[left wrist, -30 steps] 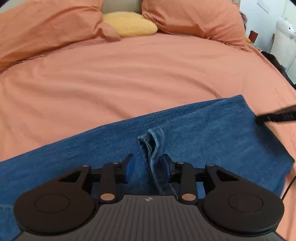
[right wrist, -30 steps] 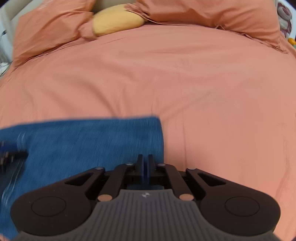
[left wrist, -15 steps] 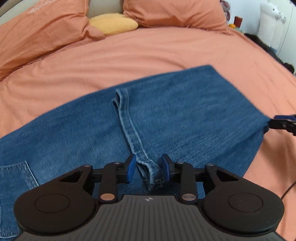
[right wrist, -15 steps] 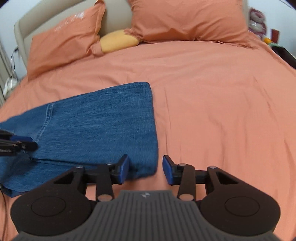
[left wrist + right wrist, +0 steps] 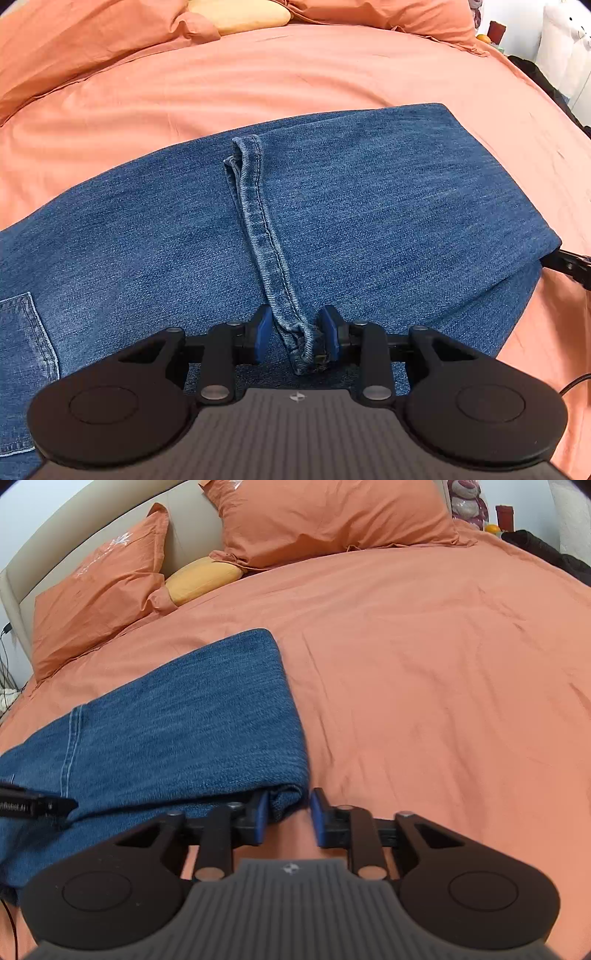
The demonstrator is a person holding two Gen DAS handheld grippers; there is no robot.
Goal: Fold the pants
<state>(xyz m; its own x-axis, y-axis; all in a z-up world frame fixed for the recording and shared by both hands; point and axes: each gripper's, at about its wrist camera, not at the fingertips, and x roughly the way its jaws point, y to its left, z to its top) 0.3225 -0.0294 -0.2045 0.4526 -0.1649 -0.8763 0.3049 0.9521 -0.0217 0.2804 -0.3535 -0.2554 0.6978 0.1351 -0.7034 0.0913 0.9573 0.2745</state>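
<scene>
Blue jeans (image 5: 369,206) lie folded on the bed (image 5: 424,646); the left claw (image 5: 295,338) stands half-open around the hem, the right claw (image 5: 287,814), just closing, straddles the fold's near corner ungripped, so next comes gripping for another fold.

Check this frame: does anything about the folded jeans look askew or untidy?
Yes. The hem of the folded-over leg lies bunched and rumpled across the jeans, its layers not lined up. At the right end the folded corner is rolled thick, and the lower layer sticks out past the top one. Otherwise the jeans lie flat on the bed.

Orange-sheeted bed (image 5: 424,657) under folded jeans (image 5: 351,206), pillows (image 5: 325,517).
</scene>
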